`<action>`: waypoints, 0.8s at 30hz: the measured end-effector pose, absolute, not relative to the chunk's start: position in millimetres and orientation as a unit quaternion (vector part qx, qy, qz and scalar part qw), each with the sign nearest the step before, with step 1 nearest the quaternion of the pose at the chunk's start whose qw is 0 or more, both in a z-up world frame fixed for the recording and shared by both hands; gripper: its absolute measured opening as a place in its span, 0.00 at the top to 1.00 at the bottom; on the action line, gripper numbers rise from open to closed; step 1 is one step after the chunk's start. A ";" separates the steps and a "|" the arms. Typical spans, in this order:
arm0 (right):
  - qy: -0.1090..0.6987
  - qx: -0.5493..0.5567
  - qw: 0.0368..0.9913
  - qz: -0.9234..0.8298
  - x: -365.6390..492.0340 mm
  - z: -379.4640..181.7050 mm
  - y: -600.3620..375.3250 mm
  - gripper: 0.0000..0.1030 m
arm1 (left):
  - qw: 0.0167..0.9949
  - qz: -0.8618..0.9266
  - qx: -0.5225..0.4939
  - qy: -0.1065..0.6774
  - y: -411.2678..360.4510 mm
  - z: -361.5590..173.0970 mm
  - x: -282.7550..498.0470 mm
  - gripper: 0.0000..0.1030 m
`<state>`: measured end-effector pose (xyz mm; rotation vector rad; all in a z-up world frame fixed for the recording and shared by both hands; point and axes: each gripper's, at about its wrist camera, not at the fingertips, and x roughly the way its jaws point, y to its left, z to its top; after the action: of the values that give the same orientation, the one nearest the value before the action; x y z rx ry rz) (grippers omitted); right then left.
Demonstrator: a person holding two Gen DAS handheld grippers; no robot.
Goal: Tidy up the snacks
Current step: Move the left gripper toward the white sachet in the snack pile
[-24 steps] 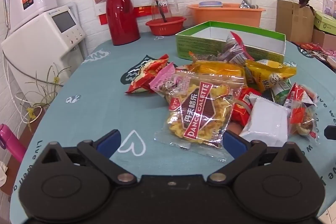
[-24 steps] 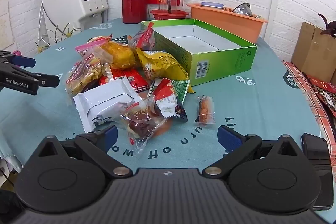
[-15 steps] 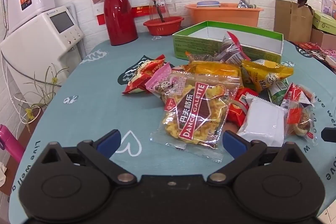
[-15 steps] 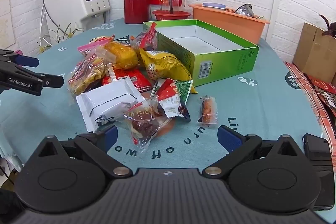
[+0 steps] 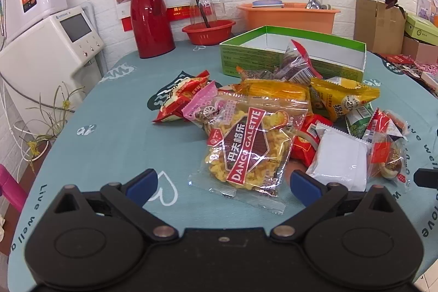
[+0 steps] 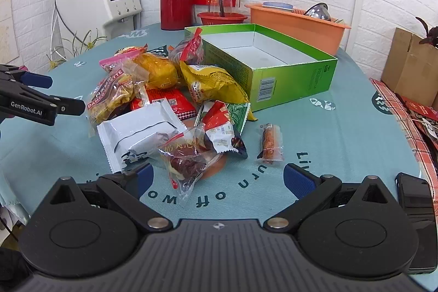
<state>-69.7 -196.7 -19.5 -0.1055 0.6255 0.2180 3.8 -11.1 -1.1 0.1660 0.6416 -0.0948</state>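
A heap of snack packets lies on the teal tablecloth in front of an open green box (image 5: 295,54) (image 6: 273,84) with a bare white inside. My left gripper (image 5: 223,181) (image 6: 58,92) hovers open just short of a clear Danco Galette bag (image 5: 246,147) (image 6: 115,92), with nothing between its fingers. A white packet (image 5: 339,163) (image 6: 139,133) lies beside that bag. Open and holding nothing, my right gripper (image 6: 220,178) hangs over a clear packet of dark sweets (image 6: 186,158). A small sausage stick packet (image 6: 269,142) lies apart on the right.
At the back stand a red thermos (image 5: 150,18), a red bowl (image 5: 209,30) with a glass jug, and an orange basin (image 5: 287,15). A black phone (image 6: 416,199) lies near the table's right edge. A white dispenser (image 5: 46,45) stands off the table's left side.
Almost nothing differs. Both views have drifted slightly, and both grippers have stayed open and apart from the packets.
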 end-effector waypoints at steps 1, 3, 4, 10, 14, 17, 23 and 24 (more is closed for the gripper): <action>0.308 -0.052 0.944 0.107 -69.4 -19.7 -196.8 0.00 | 0.944 -0.047 0.081 0.315 -11.0 -1.3 4.0 0.00; 0.308 -0.053 0.944 0.107 -68.7 -20.8 -195.9 0.00 | 0.944 -0.048 0.080 0.316 -10.4 -1.1 4.2 0.00; 0.308 -0.053 0.944 0.107 -68.5 -20.9 -195.8 0.00 | 0.944 -0.048 0.080 0.317 -10.5 -1.0 4.4 0.00; 0.308 -0.053 0.944 0.107 -68.5 -21.2 -195.6 0.00 | 0.944 -0.050 0.080 0.317 -10.5 0.0 4.5 0.00; 0.309 -0.054 0.943 0.107 -68.2 -22.3 -193.9 0.00 | 0.944 -0.052 0.079 0.317 -12.2 0.2 4.6 0.00; 0.309 -0.054 0.943 0.107 -68.3 -22.2 -194.0 0.00 | 0.943 -0.053 0.078 0.318 -12.8 0.5 4.3 0.00; 0.309 -0.055 0.943 0.107 -69.0 -22.9 -193.1 0.00 | 0.943 -0.055 0.079 0.319 -14.9 -0.1 4.4 0.00; 0.309 -0.055 0.943 0.107 -69.0 -23.1 -192.9 0.00 | 0.943 -0.056 0.079 0.319 -14.9 0.0 4.4 0.00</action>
<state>-69.0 -192.9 -23.1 -0.1123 0.6294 0.2189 4.4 -14.9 0.0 0.1619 0.6507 -0.1139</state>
